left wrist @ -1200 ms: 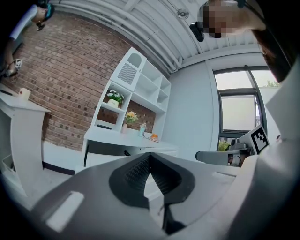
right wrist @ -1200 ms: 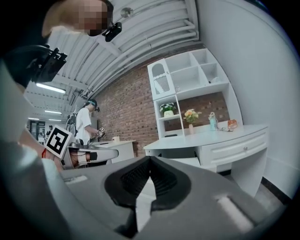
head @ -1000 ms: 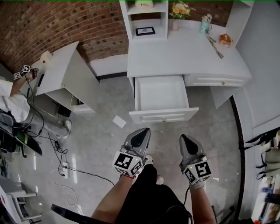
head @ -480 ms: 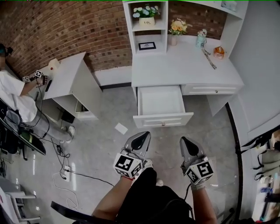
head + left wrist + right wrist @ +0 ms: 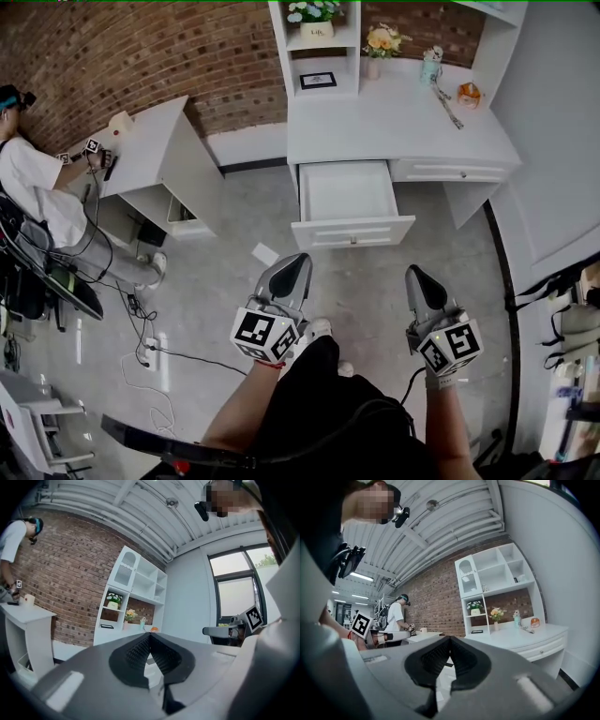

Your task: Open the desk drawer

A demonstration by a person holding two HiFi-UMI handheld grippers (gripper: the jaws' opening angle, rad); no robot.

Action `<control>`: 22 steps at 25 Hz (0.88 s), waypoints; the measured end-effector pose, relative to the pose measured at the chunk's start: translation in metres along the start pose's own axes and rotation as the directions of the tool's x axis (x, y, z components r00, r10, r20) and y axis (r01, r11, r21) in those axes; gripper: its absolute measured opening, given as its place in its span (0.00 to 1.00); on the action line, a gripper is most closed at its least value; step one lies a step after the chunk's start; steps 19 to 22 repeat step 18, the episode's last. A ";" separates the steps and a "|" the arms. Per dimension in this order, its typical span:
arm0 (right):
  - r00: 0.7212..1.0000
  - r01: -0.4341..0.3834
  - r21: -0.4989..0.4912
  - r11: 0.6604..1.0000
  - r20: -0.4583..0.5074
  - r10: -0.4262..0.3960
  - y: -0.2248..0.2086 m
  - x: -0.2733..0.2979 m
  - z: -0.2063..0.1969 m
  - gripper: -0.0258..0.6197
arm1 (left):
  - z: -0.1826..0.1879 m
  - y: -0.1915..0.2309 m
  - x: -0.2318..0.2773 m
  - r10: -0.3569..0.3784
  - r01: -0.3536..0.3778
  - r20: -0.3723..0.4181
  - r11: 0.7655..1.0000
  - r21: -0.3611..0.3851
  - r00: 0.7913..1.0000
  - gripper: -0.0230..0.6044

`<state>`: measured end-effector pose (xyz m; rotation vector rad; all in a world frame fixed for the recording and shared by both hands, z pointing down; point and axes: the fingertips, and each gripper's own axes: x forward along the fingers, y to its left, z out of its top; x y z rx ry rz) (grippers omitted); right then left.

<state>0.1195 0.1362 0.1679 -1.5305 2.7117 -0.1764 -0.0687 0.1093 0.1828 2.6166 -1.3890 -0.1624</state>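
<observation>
**Drawer stands open, both grippers shut and well back from it**

The desk drawer [image 5: 354, 232] is pulled out from under the left part of the white desk [image 5: 394, 122], and its front panel juts over the grey floor [image 5: 375, 291]. The neighbouring drawer [image 5: 459, 172] to its right sits flush with the desk edge.

The left gripper [image 5: 298, 261] and the right gripper [image 5: 413, 274] are held low in the head view, side by side and pointing toward the desk, well apart from the drawer front. In each gripper view the jaws meet at their tips with nothing between them — both tools are closed and empty.

A bare strip of floor lies between the gripper tips and the drawer's front edge. A scrap of paper [image 5: 265, 254] lies just beside the left gripper's tip. Off to the left stand a white side cabinet [image 5: 155, 141] and another person [image 5: 33, 197], with cables [image 5: 141, 323] trailing on the floor. A pale wall [image 5: 553, 141] closes in the desk's right end.
</observation>
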 end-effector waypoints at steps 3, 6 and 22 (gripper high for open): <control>1.000 0.002 0.007 1.000 -0.006 -0.002 0.000 -0.008 0.007 0.04 | 0.006 0.000 -0.010 0.009 -0.009 -0.002 1.000 0.013 1.000 0.04; 1.000 -0.004 0.014 1.000 0.005 0.003 -0.002 -0.013 0.015 0.04 | 0.013 0.002 -0.013 0.022 -0.022 0.009 0.999 0.024 1.000 0.04; 0.999 -0.041 0.026 0.999 0.020 0.040 0.015 -0.022 0.018 0.04 | 0.022 0.004 -0.028 0.050 -0.051 0.013 0.998 0.030 0.999 0.04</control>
